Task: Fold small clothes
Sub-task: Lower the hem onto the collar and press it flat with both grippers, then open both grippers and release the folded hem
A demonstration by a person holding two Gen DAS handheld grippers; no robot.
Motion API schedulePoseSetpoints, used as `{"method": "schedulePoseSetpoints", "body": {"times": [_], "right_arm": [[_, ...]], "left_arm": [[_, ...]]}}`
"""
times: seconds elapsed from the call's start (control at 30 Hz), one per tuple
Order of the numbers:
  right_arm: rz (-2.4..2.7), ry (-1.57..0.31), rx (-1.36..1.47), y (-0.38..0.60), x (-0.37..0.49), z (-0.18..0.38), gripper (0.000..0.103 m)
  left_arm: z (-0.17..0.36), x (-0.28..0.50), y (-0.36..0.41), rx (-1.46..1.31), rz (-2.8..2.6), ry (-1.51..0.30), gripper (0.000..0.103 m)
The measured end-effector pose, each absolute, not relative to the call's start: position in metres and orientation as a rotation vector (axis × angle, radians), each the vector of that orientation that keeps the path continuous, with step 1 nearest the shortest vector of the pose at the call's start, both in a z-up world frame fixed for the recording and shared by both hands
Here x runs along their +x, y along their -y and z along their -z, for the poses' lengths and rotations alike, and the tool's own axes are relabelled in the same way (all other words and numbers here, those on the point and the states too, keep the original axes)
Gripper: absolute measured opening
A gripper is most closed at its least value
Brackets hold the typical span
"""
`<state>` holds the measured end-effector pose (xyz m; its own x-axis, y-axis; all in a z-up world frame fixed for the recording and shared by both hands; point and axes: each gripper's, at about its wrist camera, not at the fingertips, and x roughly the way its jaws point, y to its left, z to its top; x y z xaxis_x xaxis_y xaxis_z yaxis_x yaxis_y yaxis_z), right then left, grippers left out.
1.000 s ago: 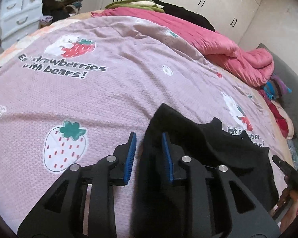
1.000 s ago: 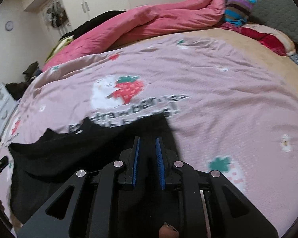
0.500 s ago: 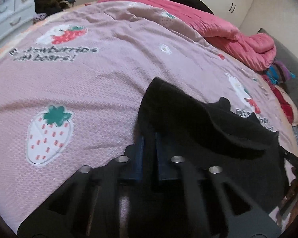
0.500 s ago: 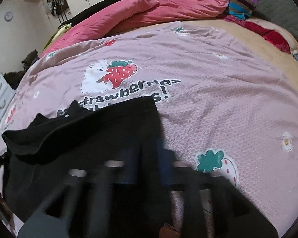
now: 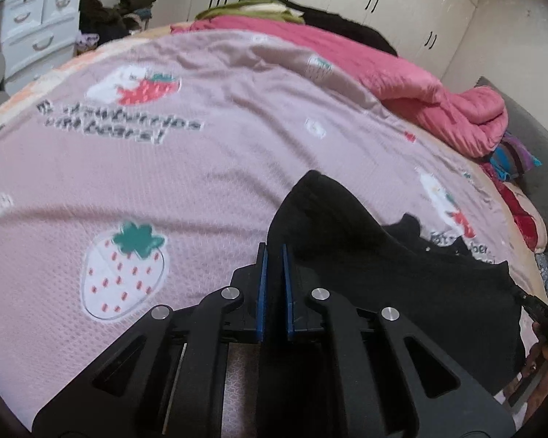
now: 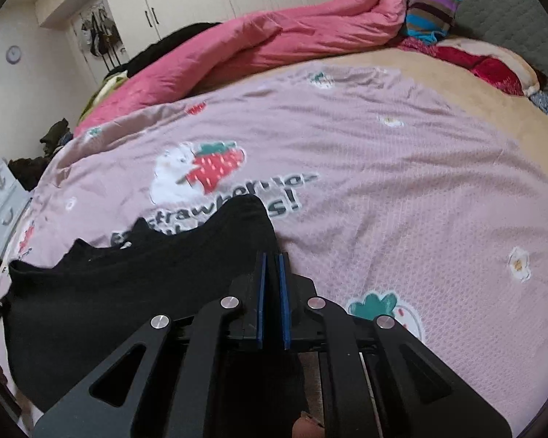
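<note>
I had the left gripper (image 5: 273,255) and right gripper (image 6: 273,261) each pinching an edge of the black garment (image 5: 402,273); lifting evenly, cloth taut, seemed wisest

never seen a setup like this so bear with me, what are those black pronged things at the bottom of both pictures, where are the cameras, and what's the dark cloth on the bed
No robot here: a person holds a two-finger gripper in each hand, and each gripper carries a wide-angle camera looking along its fingers. One picture comes from the left gripper, the other from the right gripper. The blue strips are the grip pads.

The surface is a bed with a pink strawberry-and-bear cover; a rolled pink quilt lies at its far side. The dark cloth is a small black garment to be folded. Both grippers are shut on it, one at each side.
</note>
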<state>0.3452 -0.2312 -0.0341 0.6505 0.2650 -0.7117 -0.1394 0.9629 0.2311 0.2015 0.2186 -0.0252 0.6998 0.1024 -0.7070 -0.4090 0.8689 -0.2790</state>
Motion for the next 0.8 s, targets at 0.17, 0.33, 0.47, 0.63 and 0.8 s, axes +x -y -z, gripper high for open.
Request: {"method": "schedulePoseSetpoints", "body": {"times": [0.17,0.33,0.47,0.63,0.8], "right_arm": [[-0.236,-0.865,0.137,0.228,0.346,0.04,0.016],[-0.236,-0.887,0.162,0.239,0.342,0.034,0.035],[-0.265,-0.881,0.196,0.248,0.333,0.025,0.045],[-0.275,-0.895,0.176,0.249,0.319,0.02,0.045],[-0.342,-0.889,0.184,0.246,0.296,0.014,0.046]], "left_arm": [[0.039,0.203,-0.218,-0.429,-0.312,-0.787,0.007],[0.019,0.192,-0.218,-0.432,-0.336,-0.743,0.014],[0.003,0.186,-0.21,-0.432,-0.318,-0.726,0.025],[-0.006,0.181,-0.185,-0.411,-0.258,-0.742,0.033],[-0.002,0.175,-0.147,-0.342,-0.179,-0.795,0.042]]}}
